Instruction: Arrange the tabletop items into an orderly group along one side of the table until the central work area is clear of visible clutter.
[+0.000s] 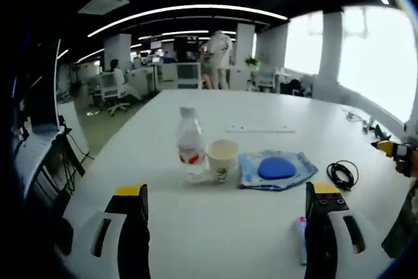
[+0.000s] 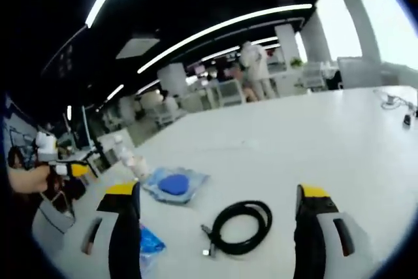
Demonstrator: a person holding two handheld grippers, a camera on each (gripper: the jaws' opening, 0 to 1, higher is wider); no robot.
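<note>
Left gripper view looks along the left claw [image 1: 225, 217], whose two jaws stand wide apart over the white counter [image 1: 261, 106] with nothing held between them. A small pink-capped tube [image 1: 301, 238] lies on the counter just inside the right jaw; whether it touches the jaw I cannot tell. Ahead, near the middle of the counter, one clear water bottle [image 1: 190, 140] stands upright, with one paper cup [image 1: 221, 159] just beside it, also upright. Next to the cup lies one flat plastic packet holding something round and blue [image 1: 276, 168]. Farther toward the right lies one coiled black cable [image 1: 342, 174]. A person [image 1: 217, 57] stands in the office beyond the counter.

Right gripper view shows the right claw [image 2: 215, 223], also spread wide and holding nothing. The coiled black cable [image 2: 240, 227] lies on the counter between its jaws, clear of both. The packet with the blue round [image 2: 175, 183] lies beyond the left jaw, the bottle [image 2: 132, 159] behind it. A blue wrapper [image 2: 149, 242] lies by the left jaw.
</note>
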